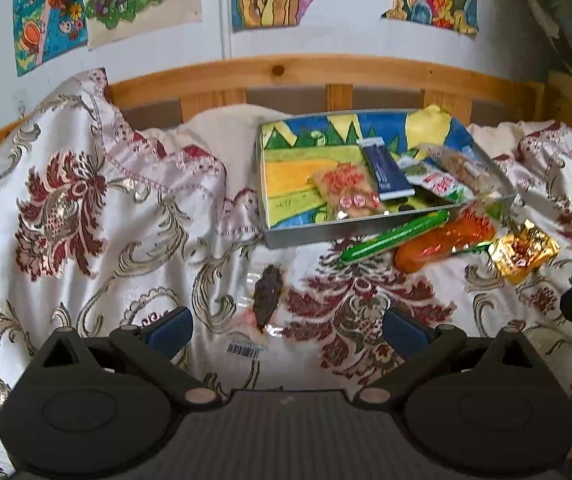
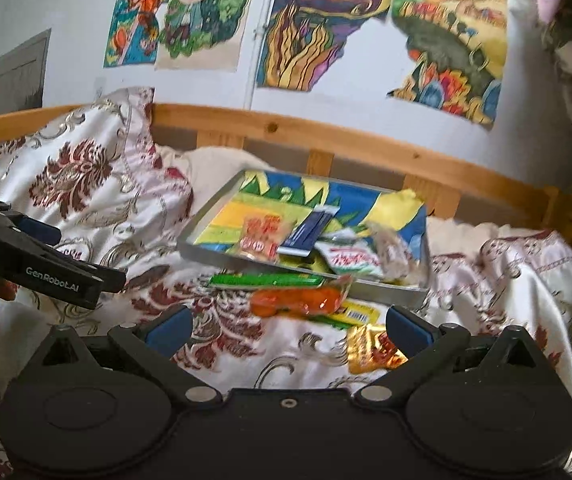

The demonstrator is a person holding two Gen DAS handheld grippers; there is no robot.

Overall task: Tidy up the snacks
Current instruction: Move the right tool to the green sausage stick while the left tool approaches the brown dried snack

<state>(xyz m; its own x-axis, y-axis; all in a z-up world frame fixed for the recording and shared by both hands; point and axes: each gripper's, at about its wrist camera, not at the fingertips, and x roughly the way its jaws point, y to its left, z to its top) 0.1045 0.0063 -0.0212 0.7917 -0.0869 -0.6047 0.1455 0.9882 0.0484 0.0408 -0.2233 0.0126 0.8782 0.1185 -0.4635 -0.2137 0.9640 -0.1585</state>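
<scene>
A shallow box (image 1: 306,236) with a colourful painted lining lies on the bedspread and holds several snack packs, among them a dark blue bar (image 1: 384,170). In front of it lie a green stick pack (image 1: 394,240), an orange pack (image 1: 446,242) and a gold wrapper (image 1: 522,250). A clear-wrapped dark brown snack (image 1: 267,296) rests between the fingers of my open left gripper (image 1: 286,330). My right gripper (image 2: 288,330) is open above the bedspread, with the orange pack (image 2: 298,300) just ahead and the gold wrapper (image 2: 372,350) by its right finger. The box (image 2: 213,250) sits beyond.
A white bedspread (image 1: 85,208) with dark red flower patterns covers the bed in loose folds. A wooden bed rail (image 1: 286,72) runs behind the box, with painted posters (image 2: 326,28) on the wall above. My left gripper's body (image 2: 37,264) shows at the left of the right wrist view.
</scene>
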